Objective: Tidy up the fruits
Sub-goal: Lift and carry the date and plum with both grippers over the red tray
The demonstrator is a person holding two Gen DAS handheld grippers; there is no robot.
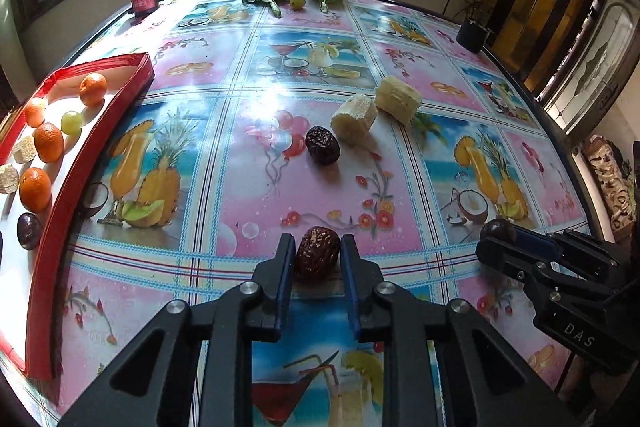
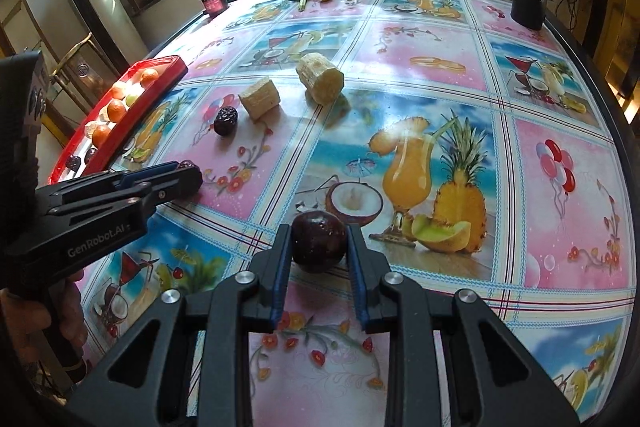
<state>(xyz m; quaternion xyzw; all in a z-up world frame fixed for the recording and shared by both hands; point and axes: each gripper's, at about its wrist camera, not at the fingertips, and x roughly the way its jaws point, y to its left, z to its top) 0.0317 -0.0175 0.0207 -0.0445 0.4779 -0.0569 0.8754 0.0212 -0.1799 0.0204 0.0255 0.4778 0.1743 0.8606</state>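
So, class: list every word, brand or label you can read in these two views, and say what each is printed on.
"DAS": on the right tool's black body.
"GenRobot.AI": on the left tool's black body.
Small red box at the table's far edge: label too blurred to read.

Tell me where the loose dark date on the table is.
In the left wrist view the date lies mid-table, just left of the nearer sugarcane piece, beyond the left gripper. It is outside the red tray.
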